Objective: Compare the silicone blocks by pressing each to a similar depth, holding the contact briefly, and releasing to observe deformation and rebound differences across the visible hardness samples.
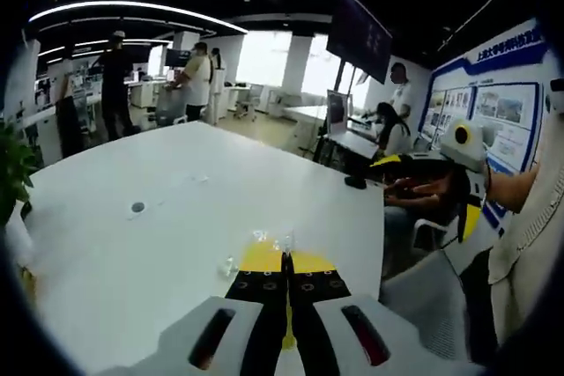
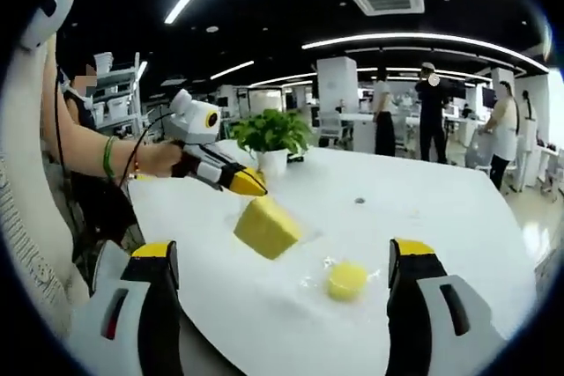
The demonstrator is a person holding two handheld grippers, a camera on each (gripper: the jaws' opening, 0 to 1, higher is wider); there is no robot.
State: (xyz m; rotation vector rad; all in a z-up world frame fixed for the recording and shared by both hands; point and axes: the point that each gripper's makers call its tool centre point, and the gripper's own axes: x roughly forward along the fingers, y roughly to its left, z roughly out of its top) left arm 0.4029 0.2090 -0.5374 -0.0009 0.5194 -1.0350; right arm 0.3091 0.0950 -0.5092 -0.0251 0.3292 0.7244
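Right hand-held gripper [image 2: 280,305]: jaws wide apart, holding nothing, low in the right gripper view.
Left hand-held gripper [image 1: 285,283]: jaws together, nothing between them; tips just short of something yellow.
Large yellow block [image 2: 266,226]: centre frame on the white counter [image 2: 458,209], tilted; likely light, soft, yielding; press the broad face.
Small yellow block [image 2: 347,280]: lower centre-right, near the large one.
Unclear: hardness markings unreadable; clear film around blocks indistinct.
Background: potted plant [image 2: 271,134].

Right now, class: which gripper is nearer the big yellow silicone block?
Left. The left gripper has its closed tip just above the big yellow silicone block; the open right gripper sits farther back.
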